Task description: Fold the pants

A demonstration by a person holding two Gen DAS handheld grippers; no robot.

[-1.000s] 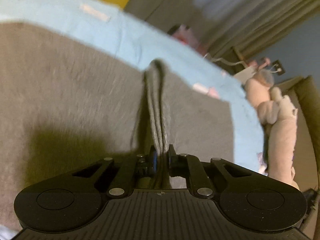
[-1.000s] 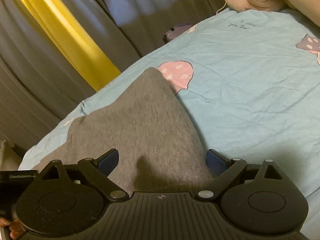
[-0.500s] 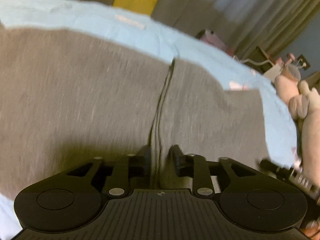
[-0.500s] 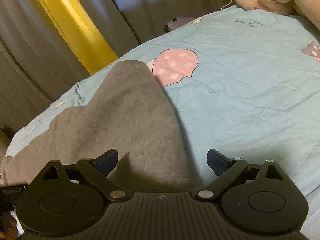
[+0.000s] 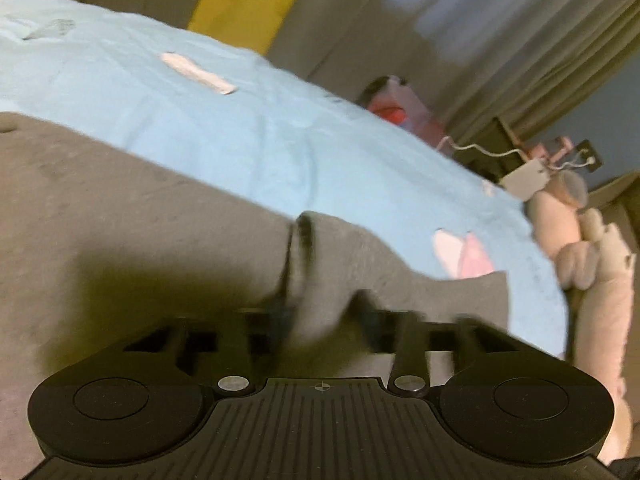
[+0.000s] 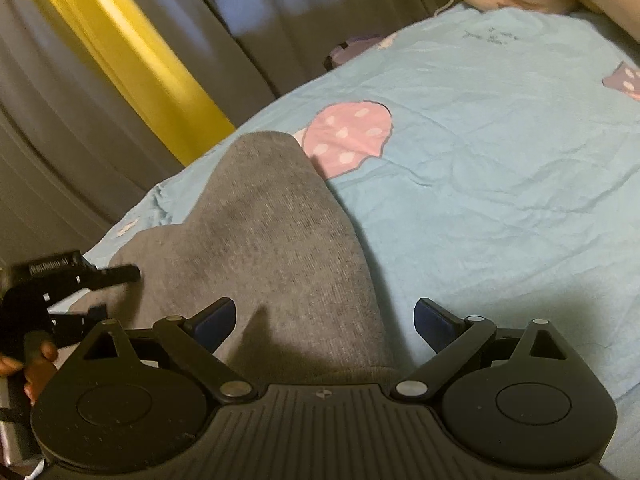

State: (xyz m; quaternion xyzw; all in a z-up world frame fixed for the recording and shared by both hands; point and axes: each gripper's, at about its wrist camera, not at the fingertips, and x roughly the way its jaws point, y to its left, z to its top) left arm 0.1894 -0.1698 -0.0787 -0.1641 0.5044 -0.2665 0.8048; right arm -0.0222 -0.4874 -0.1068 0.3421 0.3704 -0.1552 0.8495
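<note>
While the grey pants [image 5: 132, 216] lie spread over the light blue bed sheet [image 5: 224, 128], filling the left and lower middle of the left wrist view, a raised fold [image 5: 302, 240] of the same cloth runs up from the bottom centre of that frame. The left tool [image 5: 320, 320] sits at the bottom centre, blurred, its jaws closing with a bunch of the grey fabric between them; the blur hides whether the pads already press on it. A small white patch [image 5: 196, 74] shows on the sheet at the upper left, a yellow curtain strip [image 5: 248, 4] stands at the top middle, and grey curtains [image 5: 500, 40] hang at the upper right. A pale plush toy [image 5: 592, 264] lies at the right edge, beside the bed.

In the right wrist view the left tool [image 6: 120, 274] shows again at the left edge, held in a hand [image 6: 28, 368], its black fingers reaching over the edge of the pants [image 6: 272, 240]. The pants rise as a rounded grey tongue through the middle of the frame. The right tool [image 6: 324, 320] sits at the bottom centre with its blue-padded jaws spread wide; the cloth lies between them, and neither pad touches it. Right of the pants, a pink mushroom print [image 6: 352, 132] marks the sheet [image 6: 500, 168].
</note>
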